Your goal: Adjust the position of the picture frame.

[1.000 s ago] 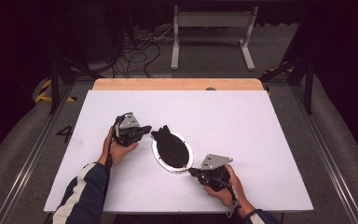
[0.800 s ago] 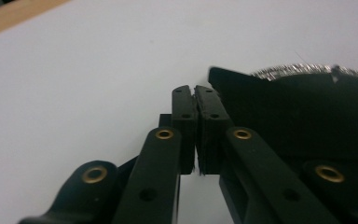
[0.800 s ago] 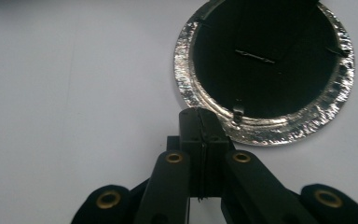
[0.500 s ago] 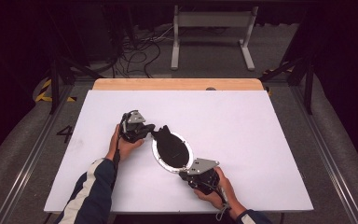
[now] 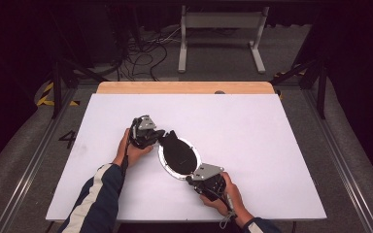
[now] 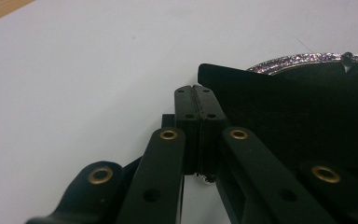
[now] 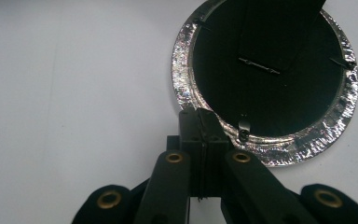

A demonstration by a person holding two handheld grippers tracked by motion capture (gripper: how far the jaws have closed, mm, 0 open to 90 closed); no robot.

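Observation:
A round picture frame (image 5: pixel 178 156) lies face down on the white table top (image 5: pixel 262 141). It has a black back, a black easel stand and a silver glitter rim. My left gripper (image 5: pixel 161 137) is shut at the frame's far-left end. In the left gripper view its closed tips (image 6: pixel 197 93) sit beside the stand's black flap (image 6: pixel 270 102), with nothing seen between them. My right gripper (image 5: pixel 190 178) is shut at the frame's near edge. In the right gripper view its tips (image 7: pixel 199 116) rest at the glitter rim (image 7: pixel 303 142), next to a small back clip (image 7: pixel 244 130).
A wooden strip (image 5: pixel 184 87) runs along the table's far edge. Beyond it on the dark floor are cables (image 5: pixel 145 53) and a grey metal stand (image 5: pixel 221 29). White surface stretches to the right of the frame and to the left of my left hand.
Both hands have closed in on the frame: the left gripper moved right to its far-left end, the right gripper moved left to its near rim. The frame has stayed put.

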